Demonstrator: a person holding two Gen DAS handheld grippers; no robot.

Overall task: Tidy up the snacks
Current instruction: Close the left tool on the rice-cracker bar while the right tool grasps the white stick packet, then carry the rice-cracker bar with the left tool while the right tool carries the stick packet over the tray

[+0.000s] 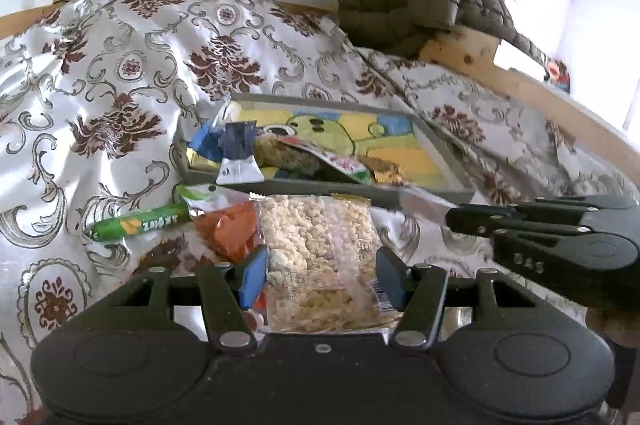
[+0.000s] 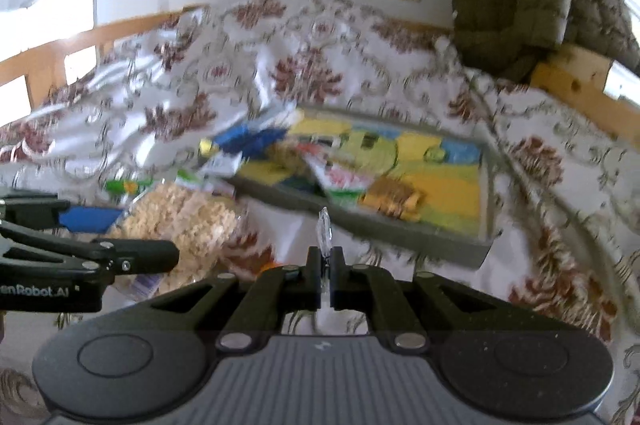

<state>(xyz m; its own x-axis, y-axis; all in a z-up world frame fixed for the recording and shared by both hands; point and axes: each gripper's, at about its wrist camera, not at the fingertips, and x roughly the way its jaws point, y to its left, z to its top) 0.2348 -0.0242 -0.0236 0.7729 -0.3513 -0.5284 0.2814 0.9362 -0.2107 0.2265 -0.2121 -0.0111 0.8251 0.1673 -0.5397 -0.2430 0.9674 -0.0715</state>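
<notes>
Tools (image 1: 322, 279) (image 2: 326, 267) both angled downward, left astride rice-puff packet (image 1: 320, 257).

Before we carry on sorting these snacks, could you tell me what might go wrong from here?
1. The right gripper pinches only a thin clear edge of wrapper, so it could slip out.
2. The left gripper straddles the puffed rice pack; squeezing may crush it.
3. The tray sits on rumpled bedding and might tip when loaded.
</notes>
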